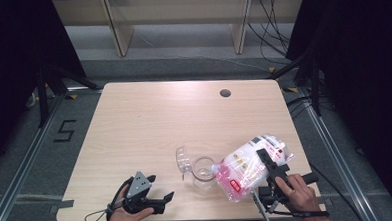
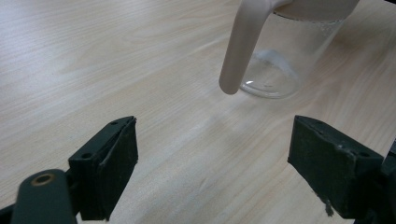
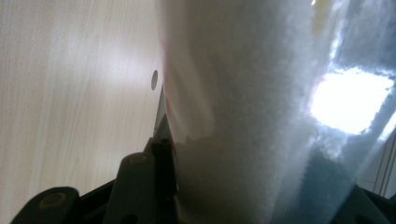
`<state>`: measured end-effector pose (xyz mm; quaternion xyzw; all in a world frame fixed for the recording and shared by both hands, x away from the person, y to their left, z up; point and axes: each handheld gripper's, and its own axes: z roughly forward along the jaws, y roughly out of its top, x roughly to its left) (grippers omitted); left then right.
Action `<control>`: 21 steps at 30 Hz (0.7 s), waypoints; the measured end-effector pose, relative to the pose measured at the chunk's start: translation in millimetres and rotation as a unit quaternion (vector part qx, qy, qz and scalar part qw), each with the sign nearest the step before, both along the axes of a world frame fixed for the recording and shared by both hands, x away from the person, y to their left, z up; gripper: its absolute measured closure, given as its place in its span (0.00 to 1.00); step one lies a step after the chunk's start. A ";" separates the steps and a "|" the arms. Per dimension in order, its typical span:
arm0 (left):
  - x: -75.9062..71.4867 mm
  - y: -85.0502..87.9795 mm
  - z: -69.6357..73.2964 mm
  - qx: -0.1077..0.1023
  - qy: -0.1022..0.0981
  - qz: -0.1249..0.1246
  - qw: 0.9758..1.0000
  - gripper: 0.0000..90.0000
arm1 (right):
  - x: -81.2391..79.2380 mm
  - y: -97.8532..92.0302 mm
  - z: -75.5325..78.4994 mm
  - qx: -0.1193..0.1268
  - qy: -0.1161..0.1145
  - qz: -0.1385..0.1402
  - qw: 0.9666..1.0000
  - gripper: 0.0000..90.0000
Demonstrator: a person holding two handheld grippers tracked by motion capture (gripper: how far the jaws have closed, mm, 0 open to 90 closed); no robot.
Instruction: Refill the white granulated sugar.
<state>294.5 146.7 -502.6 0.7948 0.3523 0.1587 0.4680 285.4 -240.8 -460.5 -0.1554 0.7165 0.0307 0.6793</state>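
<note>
Here, the left gripper (image 1: 158, 199) is resting on the light wooden table (image 1: 149, 117) left of the clear glass jar (image 1: 203, 172), jaws spread wide and empty. Right of the jar, the right gripper (image 1: 267, 163) is clamping the tilted white-and-pink plastic bag (image 1: 244, 168), whose mouth is meeting the jar's rim.

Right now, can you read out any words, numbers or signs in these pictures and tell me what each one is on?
"5": a black figure marked on the grey floor, left of the table.
Print on the plastic bag held in the right tool: red and dark patches of label, too small and blurred to read.
The glass jar: no lettering visible in either the high view or the left gripper view.
</note>
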 end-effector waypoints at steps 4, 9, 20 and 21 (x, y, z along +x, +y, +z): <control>0.2 0.0 -0.5 -0.003 0.001 0.001 1.000 0.17 | -2.0 0.8 1.2 -0.006 0.002 -0.013 1.000 0.63; -1.5 -2.0 -0.9 -0.012 0.009 0.010 1.000 0.17 | -0.8 1.3 1.1 -0.007 -0.011 0.005 1.000 0.64; -1.5 -0.8 0.0 -0.012 0.005 0.009 1.000 0.17 | -3.4 2.3 1.8 -0.006 -0.004 -0.008 1.000 0.64; -1.6 -0.8 0.2 -0.010 0.004 0.011 1.000 0.17 | -5.6 1.1 -1.4 0.015 0.003 -0.024 1.000 0.64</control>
